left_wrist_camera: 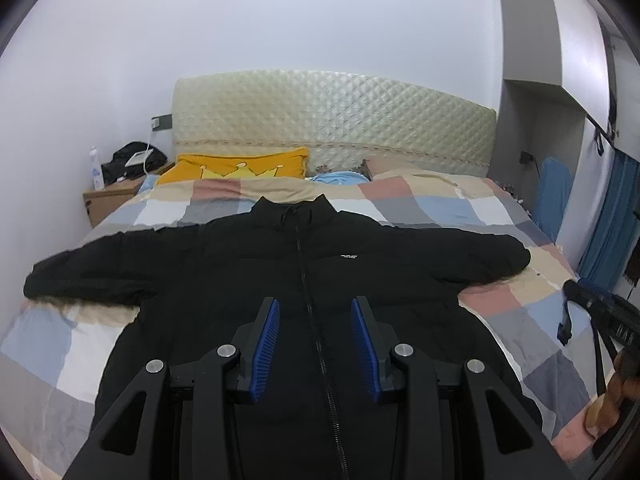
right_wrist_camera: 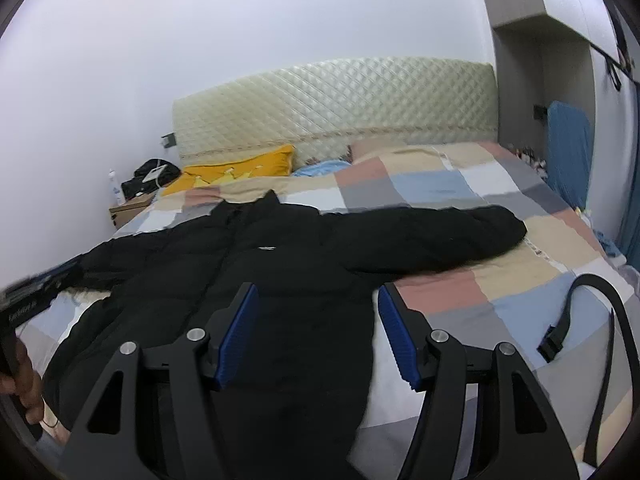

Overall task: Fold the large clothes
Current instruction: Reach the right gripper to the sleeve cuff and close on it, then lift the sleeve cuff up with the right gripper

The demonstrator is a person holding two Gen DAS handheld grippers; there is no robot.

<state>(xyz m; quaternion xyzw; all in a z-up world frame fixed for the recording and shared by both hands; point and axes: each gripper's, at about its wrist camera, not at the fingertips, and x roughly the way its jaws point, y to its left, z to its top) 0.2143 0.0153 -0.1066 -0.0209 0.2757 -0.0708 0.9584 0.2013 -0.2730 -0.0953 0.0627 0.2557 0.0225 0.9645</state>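
The left gripper [left_wrist_camera: 316, 304] is pointing down a little over the middle of the black puffer jacket [left_wrist_camera: 248, 280], right above its zipper [left_wrist_camera: 308, 300]. Its blue pads [left_wrist_camera: 268, 344] are standing apart and holding nothing. The right gripper [right_wrist_camera: 316, 292] is tilting down over the jacket's right side, with its fingers wide apart and empty. The jacket is lying flat, front up, on the checkered blanket [left_wrist_camera: 500, 312]. Its collar is pointing toward the headboard [left_wrist_camera: 332, 116], and its sleeves are sticking out sideways.
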